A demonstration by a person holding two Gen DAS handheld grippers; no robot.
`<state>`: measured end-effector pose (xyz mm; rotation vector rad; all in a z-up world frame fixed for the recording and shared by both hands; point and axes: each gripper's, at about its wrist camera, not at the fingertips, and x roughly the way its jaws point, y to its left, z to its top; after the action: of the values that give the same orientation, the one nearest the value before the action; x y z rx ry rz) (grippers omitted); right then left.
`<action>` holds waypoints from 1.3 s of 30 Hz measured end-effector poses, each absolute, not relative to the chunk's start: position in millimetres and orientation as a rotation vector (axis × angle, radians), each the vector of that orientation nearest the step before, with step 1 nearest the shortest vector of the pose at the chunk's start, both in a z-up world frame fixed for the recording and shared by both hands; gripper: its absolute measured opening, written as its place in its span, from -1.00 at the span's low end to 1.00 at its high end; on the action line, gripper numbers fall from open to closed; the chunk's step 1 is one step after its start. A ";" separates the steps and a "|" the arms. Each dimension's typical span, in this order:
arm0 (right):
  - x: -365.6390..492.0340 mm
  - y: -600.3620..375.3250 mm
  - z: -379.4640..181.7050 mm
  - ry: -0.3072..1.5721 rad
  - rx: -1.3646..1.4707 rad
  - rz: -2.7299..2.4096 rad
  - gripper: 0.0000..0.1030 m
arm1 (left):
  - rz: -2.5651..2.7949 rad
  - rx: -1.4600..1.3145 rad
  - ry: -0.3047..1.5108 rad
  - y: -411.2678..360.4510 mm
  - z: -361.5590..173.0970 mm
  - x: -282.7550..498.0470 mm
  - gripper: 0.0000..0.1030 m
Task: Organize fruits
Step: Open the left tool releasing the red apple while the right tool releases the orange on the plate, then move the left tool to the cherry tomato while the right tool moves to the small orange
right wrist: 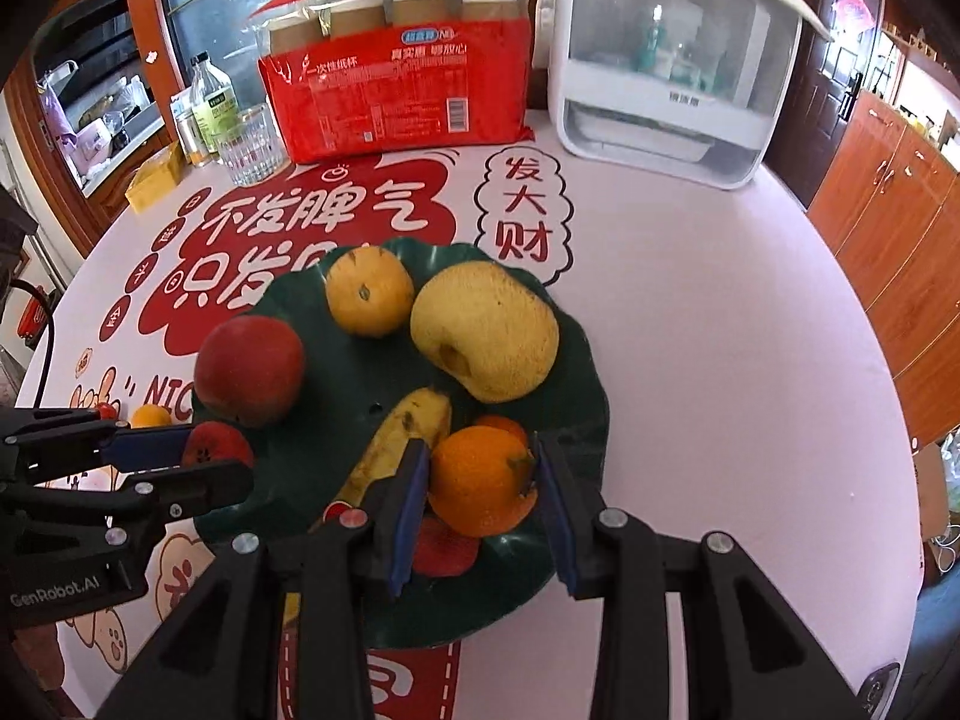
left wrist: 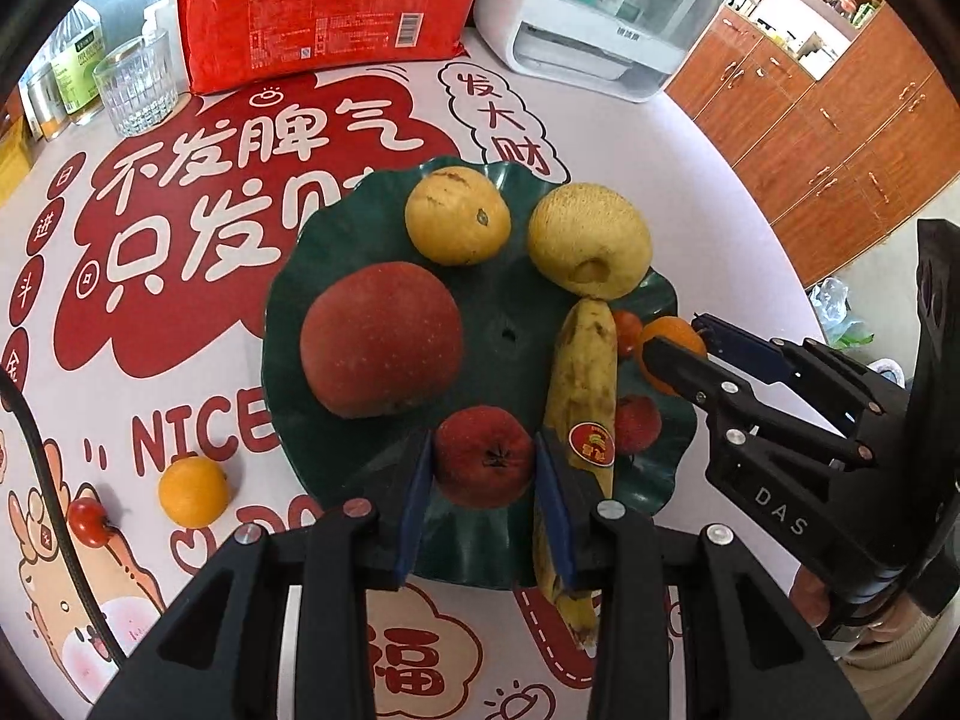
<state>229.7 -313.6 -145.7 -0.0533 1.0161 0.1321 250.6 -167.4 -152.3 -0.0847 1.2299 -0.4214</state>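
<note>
A dark green leaf-shaped plate [left wrist: 510,312] holds a big red apple [left wrist: 381,339], a yellow-orange citrus [left wrist: 457,216], a yellow pear [left wrist: 588,240] and a spotted banana [left wrist: 585,378]. My left gripper [left wrist: 483,444] is shut on a small red fruit [left wrist: 483,468] just over the plate's near rim. My right gripper [right wrist: 480,447] is shut on a small orange [right wrist: 480,480] over the plate's right side, beside the banana [right wrist: 402,444]. Another small red fruit [left wrist: 637,423] and a cherry tomato [left wrist: 627,330] lie by the banana. A small orange [left wrist: 193,491] and a cherry tomato [left wrist: 87,521] sit on the tablecloth, left of the plate.
At the back of the round table stand a red pack of paper cups [left wrist: 324,6], a ribbed glass [left wrist: 137,87], a bottle [left wrist: 78,60] and a white appliance [left wrist: 600,18]. Wooden cabinets [left wrist: 840,138] stand beyond the table's right edge.
</note>
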 end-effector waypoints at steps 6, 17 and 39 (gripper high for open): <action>232.1 -310.6 -149.5 1.028 -0.069 0.152 -0.28 | -0.412 -0.077 1.242 -169.8 -156.1 250.9 -0.36; 230.5 -305.2 -141.4 1.000 -0.058 0.174 -0.27 | -0.392 -0.066 1.216 -167.2 -145.2 247.3 0.39; 215.1 -305.8 -128.3 0.988 -0.018 0.157 -0.27 | -0.383 -0.065 1.180 -160.0 -124.3 232.7 0.55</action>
<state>215.1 -305.8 -128.3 -0.0179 0.9882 0.1566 232.7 -160.0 -124.3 -0.0646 1.1798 -0.3834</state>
